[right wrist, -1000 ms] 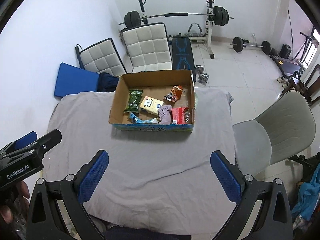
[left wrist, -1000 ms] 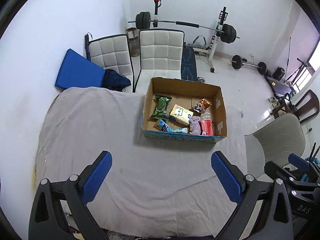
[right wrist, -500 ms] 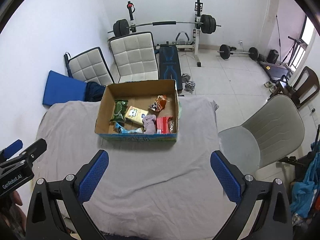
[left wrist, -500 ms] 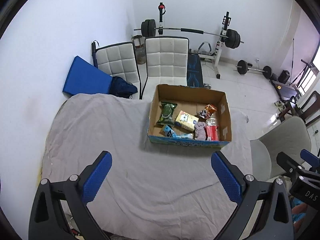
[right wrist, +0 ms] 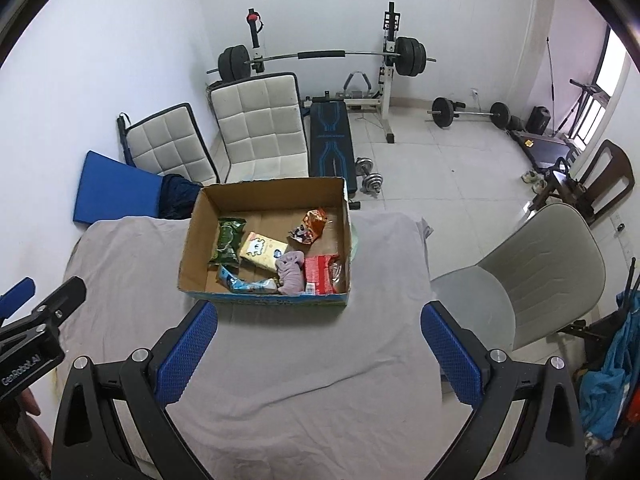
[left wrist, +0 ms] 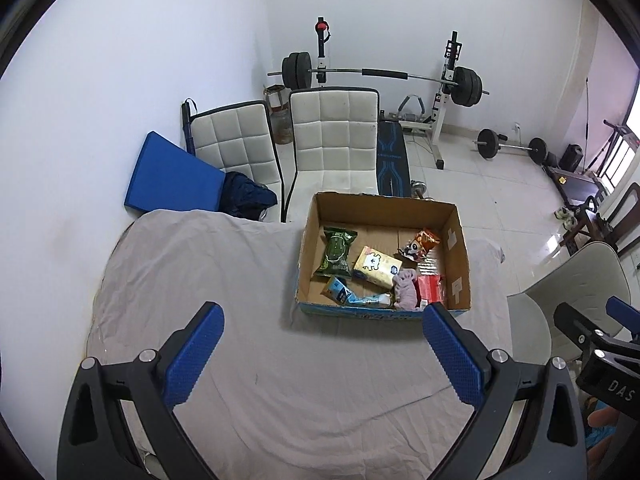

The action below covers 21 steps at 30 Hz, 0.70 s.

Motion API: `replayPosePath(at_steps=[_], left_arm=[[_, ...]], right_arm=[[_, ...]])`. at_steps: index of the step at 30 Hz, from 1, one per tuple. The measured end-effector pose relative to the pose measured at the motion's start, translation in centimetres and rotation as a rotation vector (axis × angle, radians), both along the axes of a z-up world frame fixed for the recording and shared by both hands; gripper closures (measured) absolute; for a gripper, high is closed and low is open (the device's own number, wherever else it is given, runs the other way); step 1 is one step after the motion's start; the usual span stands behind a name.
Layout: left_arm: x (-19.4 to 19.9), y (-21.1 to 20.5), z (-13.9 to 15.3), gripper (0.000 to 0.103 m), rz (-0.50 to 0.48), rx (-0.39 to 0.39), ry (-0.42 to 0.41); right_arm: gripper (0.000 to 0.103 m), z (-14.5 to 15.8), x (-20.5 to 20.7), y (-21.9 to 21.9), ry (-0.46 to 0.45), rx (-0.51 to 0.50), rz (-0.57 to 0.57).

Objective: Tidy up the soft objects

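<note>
The left gripper (right wrist: 28,344) body reads "GenRobot.AI"; the right gripper (left wrist: 600,356) body shows "DAS".

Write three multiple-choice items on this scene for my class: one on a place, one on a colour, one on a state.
1. Where is the green snack bag?
A. On the grey chair
B. In the cardboard box
C. On the cloth beside the box

2. What colour are the right gripper pads?
A. Blue
B. Red
C. Yellow

3. How is the left gripper?
A. Shut on a bag
B. Shut and empty
C. Open and empty

Key: B, the bag lies at the box's left side; A, both pads show blue; C, its fingers stand wide apart over bare cloth.
</note>
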<state>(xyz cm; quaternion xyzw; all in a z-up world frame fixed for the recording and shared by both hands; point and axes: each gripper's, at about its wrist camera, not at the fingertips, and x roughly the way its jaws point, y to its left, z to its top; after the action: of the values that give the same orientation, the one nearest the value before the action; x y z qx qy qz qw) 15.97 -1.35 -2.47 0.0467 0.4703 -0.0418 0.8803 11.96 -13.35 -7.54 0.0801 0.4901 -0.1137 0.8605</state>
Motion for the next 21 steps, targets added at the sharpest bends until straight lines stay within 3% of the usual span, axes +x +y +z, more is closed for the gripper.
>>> replayPosePath(at_steps=[21], left_arm=[[1.1, -1.2, -0.5, 0.001, -0.02, 0.0, 0.02]], right_arm=[[0.0, -0.5, 0.6, -1.0, -0.003, -0.015, -0.016]])
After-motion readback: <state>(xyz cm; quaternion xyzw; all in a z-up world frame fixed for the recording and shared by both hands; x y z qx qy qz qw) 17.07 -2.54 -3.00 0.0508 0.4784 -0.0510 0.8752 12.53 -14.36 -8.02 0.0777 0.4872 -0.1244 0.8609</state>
